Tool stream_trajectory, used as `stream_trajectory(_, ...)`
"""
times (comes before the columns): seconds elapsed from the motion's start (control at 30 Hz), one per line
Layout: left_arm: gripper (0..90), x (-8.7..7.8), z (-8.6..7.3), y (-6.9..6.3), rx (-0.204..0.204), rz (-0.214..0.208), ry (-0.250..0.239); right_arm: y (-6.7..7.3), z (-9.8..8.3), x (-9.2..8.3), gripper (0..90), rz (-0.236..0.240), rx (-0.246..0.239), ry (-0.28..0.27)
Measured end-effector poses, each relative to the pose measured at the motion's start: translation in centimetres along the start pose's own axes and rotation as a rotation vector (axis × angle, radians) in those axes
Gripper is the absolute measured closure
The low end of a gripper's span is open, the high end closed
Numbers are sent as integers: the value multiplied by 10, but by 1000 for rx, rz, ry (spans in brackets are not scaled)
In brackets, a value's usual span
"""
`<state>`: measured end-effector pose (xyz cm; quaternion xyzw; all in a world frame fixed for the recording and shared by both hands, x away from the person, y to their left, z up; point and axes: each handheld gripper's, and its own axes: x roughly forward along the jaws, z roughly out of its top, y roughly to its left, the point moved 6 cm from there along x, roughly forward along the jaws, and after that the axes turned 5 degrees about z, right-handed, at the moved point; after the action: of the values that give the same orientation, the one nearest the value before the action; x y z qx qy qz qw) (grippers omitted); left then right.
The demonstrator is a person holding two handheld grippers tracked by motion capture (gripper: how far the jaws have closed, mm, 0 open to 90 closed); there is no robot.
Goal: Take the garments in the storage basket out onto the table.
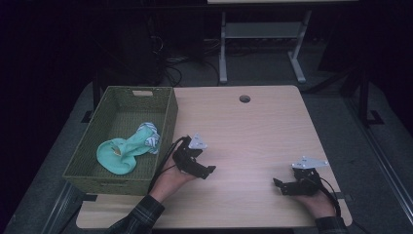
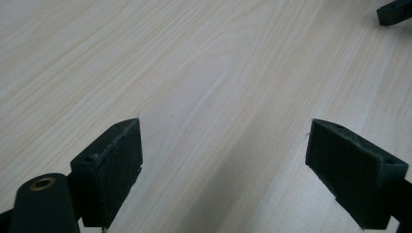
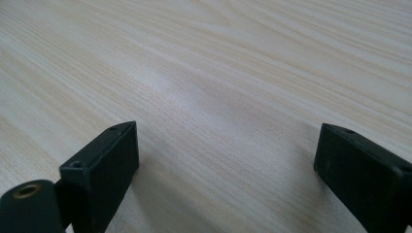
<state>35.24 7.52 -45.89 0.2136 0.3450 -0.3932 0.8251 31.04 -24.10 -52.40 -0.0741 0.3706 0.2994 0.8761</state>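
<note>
A green woven basket (image 1: 163, 129) stands on the left part of the light wood table (image 1: 243, 131). Inside it lies a mint-green cloth with a white patterned part (image 1: 127, 146). My left gripper (image 1: 208, 171) rests just right of the basket's front corner, open, with only bare wood between its jaws (image 2: 223, 160). My right gripper (image 1: 278, 186) sits low near the table's front right, open too, its jaws wide apart over bare tabletop (image 3: 226, 160). The tip of the other gripper (image 2: 394, 12) peeks in at the top right of the left gripper view.
A round cable hole (image 1: 244, 99) sits near the table's far edge. Beyond the table stand a white desk frame (image 1: 263, 44) and tangled cables (image 1: 170, 63) on a dark floor. Bare wood lies between the two grippers.
</note>
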Motion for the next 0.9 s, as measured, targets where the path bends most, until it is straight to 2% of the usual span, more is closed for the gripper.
stream_trajectory(0.27, 128, -6, 6, 2, -5, -6, -2, 0, 0, 0, 87, 0, 0, 0)
stream_trajectory(0.9, 128, -22, 22, 7, 5, -4, -43, 0, 0, 0, 87, 0, 0, -1)
